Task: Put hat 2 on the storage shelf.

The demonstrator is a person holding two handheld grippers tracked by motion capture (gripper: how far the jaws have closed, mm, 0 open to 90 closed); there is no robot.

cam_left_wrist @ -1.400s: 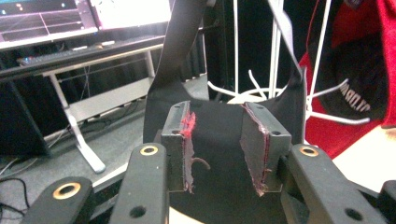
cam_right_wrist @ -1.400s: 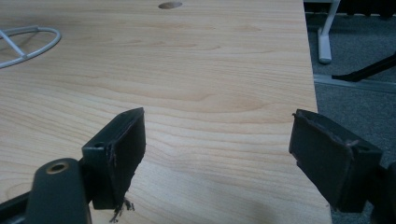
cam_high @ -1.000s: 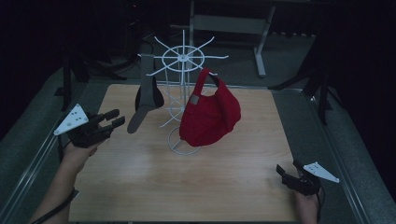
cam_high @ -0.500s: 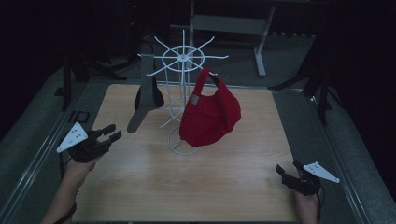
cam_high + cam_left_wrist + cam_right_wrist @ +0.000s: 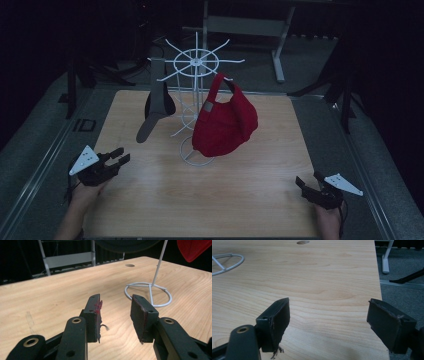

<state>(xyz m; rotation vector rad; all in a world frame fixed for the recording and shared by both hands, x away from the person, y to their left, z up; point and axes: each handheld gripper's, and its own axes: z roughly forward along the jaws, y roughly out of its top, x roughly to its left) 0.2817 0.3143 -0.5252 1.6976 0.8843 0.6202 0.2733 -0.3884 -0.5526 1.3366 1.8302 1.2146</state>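
Observation:
A white wire rack (image 5: 196, 95) stands on the wooden table (image 5: 210, 200), its ring base (image 5: 148, 293) ahead of my left jaws. A red cap (image 5: 224, 122) hangs on the rack's right side and a dark grey cap (image 5: 157, 107) hangs on its left. My left gripper (image 5: 121, 156) hovers low over the table's left front edge; its jaws (image 5: 115, 312) stand apart with nothing between them. My right gripper (image 5: 307, 180) rests at the right front corner, and its jaws (image 5: 328, 317) are wide open and empty.
A round hole (image 5: 129, 265) sits in the tabletop behind the rack. Grey floor and dark stand legs (image 5: 325, 85) surround the table. A grey metal frame (image 5: 250, 25) stands behind it. Bare wood lies between the two grippers.
My left hand has come down and toward the front left edge of the table, away from the grey cap. The right hand and both caps have stayed put.

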